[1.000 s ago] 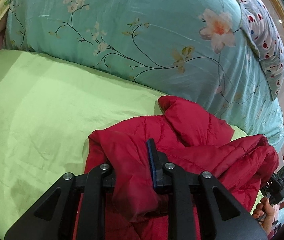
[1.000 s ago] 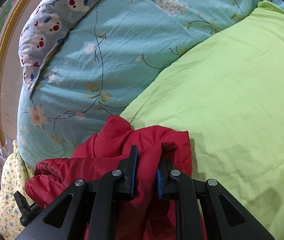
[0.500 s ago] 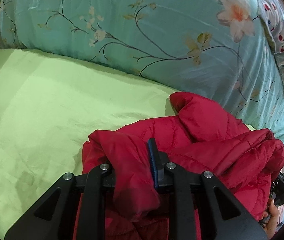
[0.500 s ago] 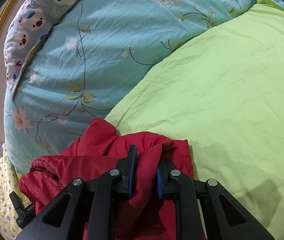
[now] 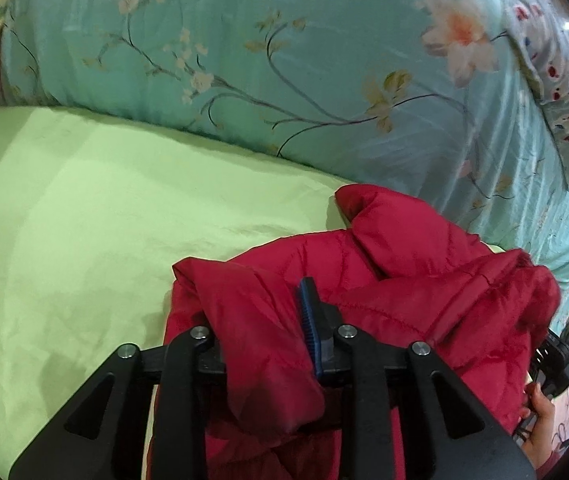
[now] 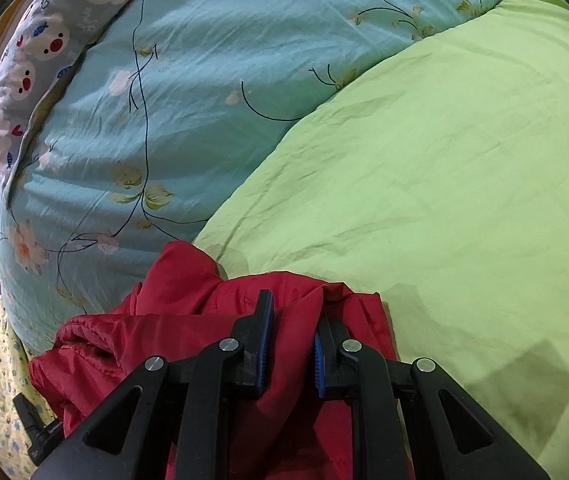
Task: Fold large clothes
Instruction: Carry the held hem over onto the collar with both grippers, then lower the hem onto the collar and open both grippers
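Left jaws: my left gripper [image 5: 262, 320] has a thick fold of the red puffer jacket [image 5: 404, 280] between its pads; the jaws are opening, yet the blue pad on the right still presses the cloth. The other pad is hidden under the fold.
Right jaws: my right gripper [image 6: 292, 332] is clamped on another fold of the red puffer jacket [image 6: 204, 308], both blue pads biting the fabric.
Jacket: bunched in a crumpled heap, spread between the two grippers and lying on the bed at the near edge of the green sheet [image 5: 124, 220]; its far corner just touches the quilt.
Right hand: seen past the jacket in the left view, my hand [image 5: 540, 412] wraps the other gripper's handle.
Green sheet: wrinkled, stretching away from the jacket.
Floral quilt: a turquoise quilt [image 5: 284, 60] piled behind the sheet.
Cartoon pillow: a grey pillow [image 6: 36, 52] printed with pigs, resting on the quilt's far side.
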